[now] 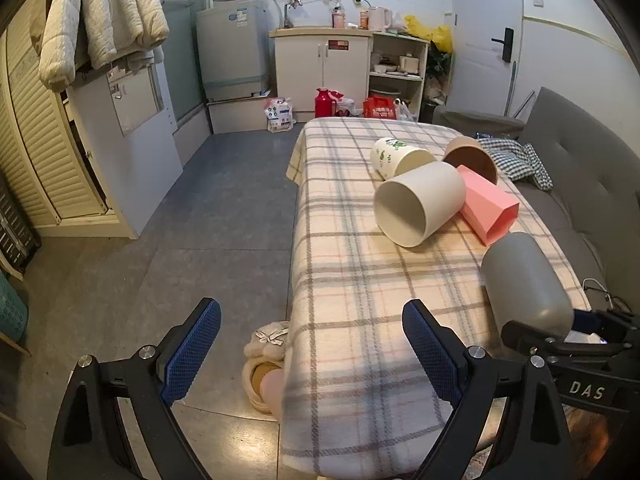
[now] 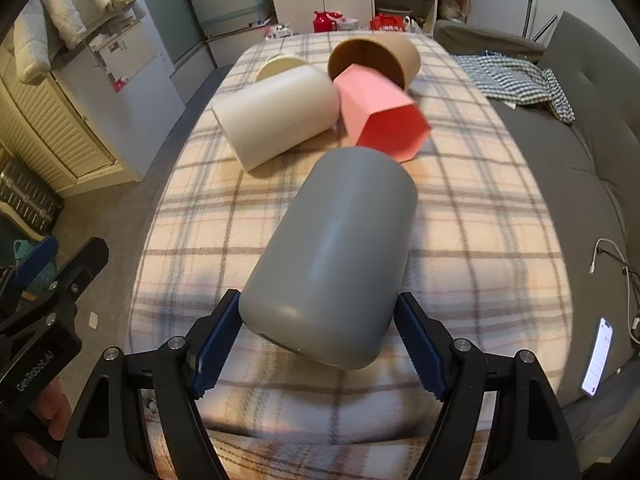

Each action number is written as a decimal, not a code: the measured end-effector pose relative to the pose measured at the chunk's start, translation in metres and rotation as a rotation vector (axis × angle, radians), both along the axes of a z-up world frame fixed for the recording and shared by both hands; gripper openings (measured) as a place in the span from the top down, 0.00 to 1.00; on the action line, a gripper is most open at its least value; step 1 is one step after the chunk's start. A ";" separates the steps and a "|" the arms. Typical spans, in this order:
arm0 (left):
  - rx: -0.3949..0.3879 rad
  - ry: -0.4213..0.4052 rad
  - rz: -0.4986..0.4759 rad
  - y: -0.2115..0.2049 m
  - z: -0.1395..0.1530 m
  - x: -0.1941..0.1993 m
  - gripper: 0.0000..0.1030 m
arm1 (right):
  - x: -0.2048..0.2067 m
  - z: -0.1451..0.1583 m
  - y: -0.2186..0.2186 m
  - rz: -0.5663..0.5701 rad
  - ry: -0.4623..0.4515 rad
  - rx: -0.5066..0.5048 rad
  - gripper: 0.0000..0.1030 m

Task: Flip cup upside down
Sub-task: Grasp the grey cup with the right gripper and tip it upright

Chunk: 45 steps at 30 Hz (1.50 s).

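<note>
A grey cup [image 2: 332, 260] is held in my right gripper [image 2: 318, 340], tilted, its closed base pointing away from me, a little above the plaid-covered table [image 2: 480, 220]. The jaws are shut on its rim end. It also shows in the left wrist view [image 1: 528, 280] at the right. My left gripper [image 1: 312, 356] is open and empty at the table's near left edge, half over the floor. A white cup [image 1: 420, 208], a pink hexagonal cup [image 1: 488, 208], a brown cup [image 1: 472, 160] and a white cup with green print [image 1: 396, 156] lie on their sides beyond.
A grey sofa [image 2: 580, 200] runs along the table's right side, with a checked cloth [image 2: 520, 76], a phone [image 2: 598, 356] and cables on it. A slipper [image 1: 264, 360] lies on the floor by the table's left edge. Cabinets stand at the left.
</note>
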<state>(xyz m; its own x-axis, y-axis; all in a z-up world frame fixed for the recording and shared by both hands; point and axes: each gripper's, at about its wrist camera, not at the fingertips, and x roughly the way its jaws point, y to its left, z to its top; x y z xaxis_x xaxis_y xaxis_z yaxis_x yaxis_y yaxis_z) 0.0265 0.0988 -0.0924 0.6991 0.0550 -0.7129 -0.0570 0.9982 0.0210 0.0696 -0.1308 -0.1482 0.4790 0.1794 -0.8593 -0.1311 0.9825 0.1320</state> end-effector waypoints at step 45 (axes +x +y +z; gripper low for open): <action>0.059 0.058 -0.044 -0.039 -0.010 0.011 0.08 | 0.020 0.025 -0.026 0.090 -0.196 0.036 0.28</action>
